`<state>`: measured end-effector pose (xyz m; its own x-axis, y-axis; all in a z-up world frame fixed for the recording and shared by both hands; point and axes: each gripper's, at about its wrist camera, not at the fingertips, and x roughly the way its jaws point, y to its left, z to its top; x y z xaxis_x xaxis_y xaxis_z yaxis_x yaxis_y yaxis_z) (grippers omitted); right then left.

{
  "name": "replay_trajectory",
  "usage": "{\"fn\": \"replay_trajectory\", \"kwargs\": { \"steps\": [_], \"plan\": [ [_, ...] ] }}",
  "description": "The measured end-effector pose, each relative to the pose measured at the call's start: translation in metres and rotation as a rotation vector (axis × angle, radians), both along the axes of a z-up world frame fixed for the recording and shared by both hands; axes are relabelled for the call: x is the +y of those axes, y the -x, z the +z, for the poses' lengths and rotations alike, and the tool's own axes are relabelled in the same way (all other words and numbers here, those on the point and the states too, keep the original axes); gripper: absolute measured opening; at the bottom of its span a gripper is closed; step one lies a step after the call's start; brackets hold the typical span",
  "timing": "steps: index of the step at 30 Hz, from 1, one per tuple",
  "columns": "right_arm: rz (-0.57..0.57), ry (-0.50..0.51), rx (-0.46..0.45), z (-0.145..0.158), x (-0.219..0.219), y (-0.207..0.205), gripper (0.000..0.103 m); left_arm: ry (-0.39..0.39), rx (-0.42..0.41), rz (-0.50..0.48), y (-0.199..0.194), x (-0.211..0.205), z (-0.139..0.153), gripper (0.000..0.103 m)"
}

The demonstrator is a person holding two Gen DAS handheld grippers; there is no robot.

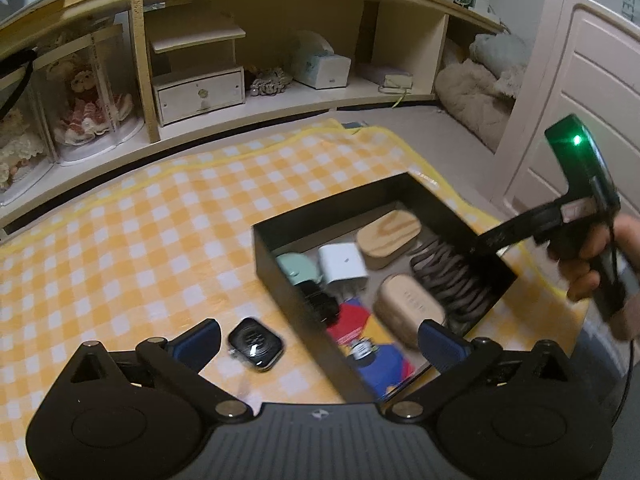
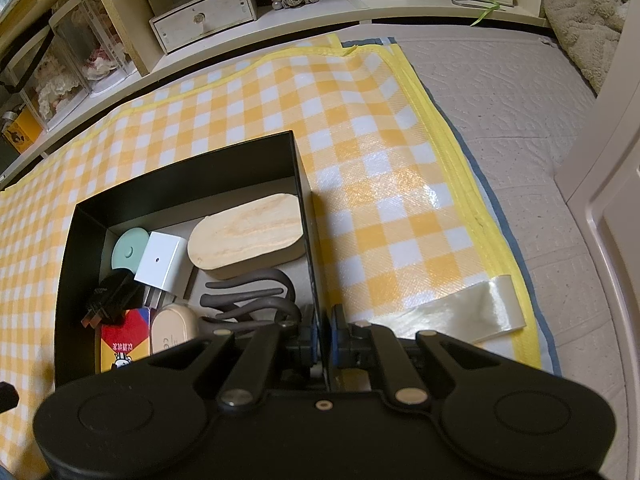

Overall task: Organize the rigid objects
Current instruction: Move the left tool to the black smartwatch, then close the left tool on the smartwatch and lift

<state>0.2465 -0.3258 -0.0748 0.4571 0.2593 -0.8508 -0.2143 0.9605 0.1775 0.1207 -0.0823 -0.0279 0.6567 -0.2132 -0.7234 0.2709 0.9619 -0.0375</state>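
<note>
1. Your left gripper stands fully open, holding nothing; the smartwatch lies on the checked mat between its fingers
2. Your right gripper is clamped on the black box's right wall

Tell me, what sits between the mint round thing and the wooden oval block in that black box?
A white charger plug, seen in both wrist views.

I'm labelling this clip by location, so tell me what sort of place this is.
Probably a bedroom at home, with the work done on a bed. A checked yellow mat lies over a quilted mattress, against a wooden headboard shelf holding boxed dolls and a tissue box.
</note>
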Motion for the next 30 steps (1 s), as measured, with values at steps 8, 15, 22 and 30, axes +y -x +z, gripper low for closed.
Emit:
{"fn": "replay_trajectory", "kwargs": {
  "steps": [8, 15, 22, 30],
  "plan": [
    [0.003, 0.019, 0.004, 0.0, 0.001, 0.001, 0.006, -0.095, -0.012, -0.174, 0.011, 0.024, -0.014, 0.098],
    [0.003, 0.028, 0.009, -0.002, 0.003, 0.0, 0.006, -0.115, 0.018, -0.16, -0.015, 0.043, -0.04, 0.052],
    [0.003, 0.032, 0.01, -0.002, 0.004, 0.001, 0.006, -0.149, 0.01, -0.225, -0.036, 0.039, -0.063, 0.052],
    [0.005, 0.041, 0.014, -0.004, 0.006, 0.0, 0.006, -0.162, -0.015, -0.262, -0.047, 0.039, -0.079, 0.053]
  ]
}}
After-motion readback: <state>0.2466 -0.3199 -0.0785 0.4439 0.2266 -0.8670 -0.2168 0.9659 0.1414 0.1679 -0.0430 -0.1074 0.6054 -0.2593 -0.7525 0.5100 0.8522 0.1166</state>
